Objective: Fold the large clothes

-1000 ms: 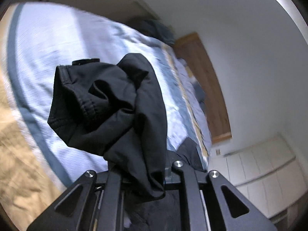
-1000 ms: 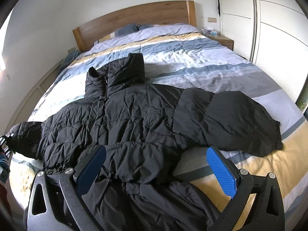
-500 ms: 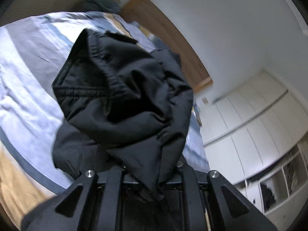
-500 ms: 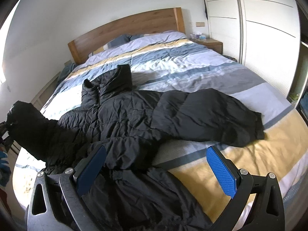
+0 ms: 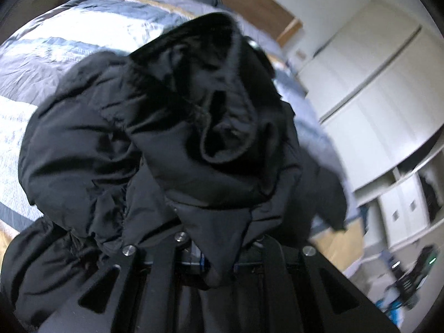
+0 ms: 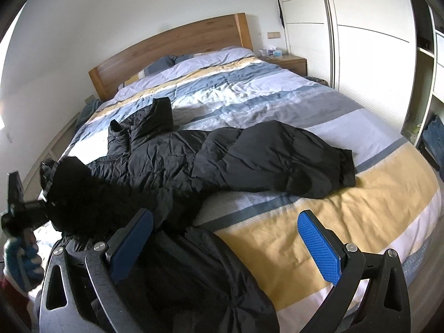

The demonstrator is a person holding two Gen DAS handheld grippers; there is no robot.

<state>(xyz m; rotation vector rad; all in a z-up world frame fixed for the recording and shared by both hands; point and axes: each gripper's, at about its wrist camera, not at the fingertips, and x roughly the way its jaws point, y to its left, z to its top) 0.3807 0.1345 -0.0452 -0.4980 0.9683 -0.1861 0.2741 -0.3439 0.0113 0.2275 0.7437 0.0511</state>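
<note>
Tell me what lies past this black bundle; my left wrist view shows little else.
Observer: The black jacket lies spread across the striped bed.
Operator: Report the other sleeve.
Observer: The far sleeve lies flat on the cover, reaching toward the wardrobe side.
Operator: Give me the right tool's state.
Observer: The right tool is open, holding nothing.
Operator: Confirm my grip.
Observer: The left tool is shut on the near sleeve, lifted off the bed.

The bunched black jacket sleeve (image 5: pixel 211 127) hides the left tool's (image 5: pixel 219 252) fingertips; the floor clutter (image 5: pixel 410 280) is blurred.
</note>
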